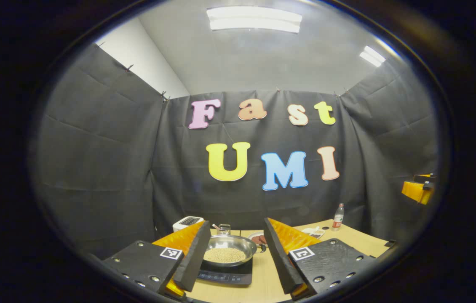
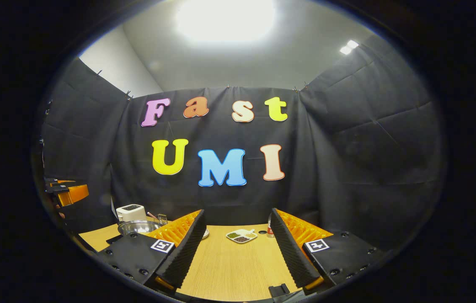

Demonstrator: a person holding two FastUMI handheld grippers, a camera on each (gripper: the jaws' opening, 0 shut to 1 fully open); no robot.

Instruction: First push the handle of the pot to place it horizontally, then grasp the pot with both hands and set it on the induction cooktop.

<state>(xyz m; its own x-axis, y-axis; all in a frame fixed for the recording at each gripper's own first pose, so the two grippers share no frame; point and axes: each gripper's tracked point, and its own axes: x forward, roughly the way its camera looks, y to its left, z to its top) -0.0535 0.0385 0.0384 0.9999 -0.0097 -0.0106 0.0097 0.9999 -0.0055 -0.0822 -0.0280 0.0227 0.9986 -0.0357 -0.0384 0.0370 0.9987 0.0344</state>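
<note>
Resting on induction cooktop, pot looked placed; left gripper and right gripper stood wide, empty. Advice: withdraw straight, avoid rim.

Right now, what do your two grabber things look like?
They match. The left gripper and the right gripper each have two long, wedge-shaped jaws with ridged inner faces and ribbed sides. Each jaw sits on a flat plate dotted with round screws. Each plate also carries a small square black-and-white marker, like a tiny puzzle pattern.
</note>
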